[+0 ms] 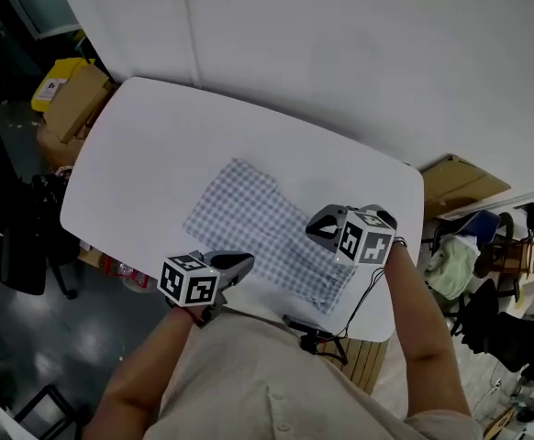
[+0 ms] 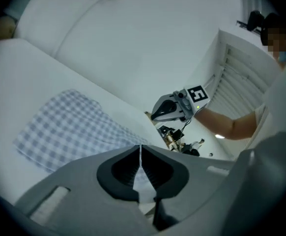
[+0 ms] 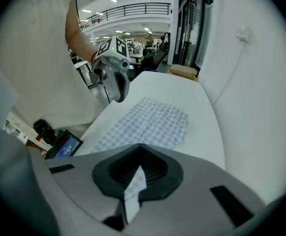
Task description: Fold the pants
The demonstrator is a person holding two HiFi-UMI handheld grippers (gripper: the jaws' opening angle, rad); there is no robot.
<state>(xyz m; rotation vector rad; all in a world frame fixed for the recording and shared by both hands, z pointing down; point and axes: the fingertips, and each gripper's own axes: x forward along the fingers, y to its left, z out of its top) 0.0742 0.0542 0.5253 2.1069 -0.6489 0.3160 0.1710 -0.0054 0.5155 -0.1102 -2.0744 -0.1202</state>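
Blue-and-white checked pants (image 1: 258, 227) lie folded into a long flat strip across the middle of the white table (image 1: 148, 145). My left gripper (image 1: 247, 262) hovers at the table's near edge, just beside the pants' near long side, jaws shut and empty. My right gripper (image 1: 313, 229) hangs over the pants' right end, also shut with nothing held. In the left gripper view the closed jaws (image 2: 140, 146) point across the pants (image 2: 69, 132) toward the right gripper (image 2: 154, 115). The right gripper view shows its closed jaws (image 3: 141, 147) above the pants (image 3: 153, 122), with the left gripper (image 3: 121, 97) beyond.
Cardboard boxes (image 1: 70, 108) stand off the table's left end, another box (image 1: 460, 186) and cluttered bags (image 1: 506, 282) off its right end. A black chair (image 1: 19, 236) stands at lower left. A small device with a cable (image 1: 308, 328) sits by the near edge. A white wall runs behind.
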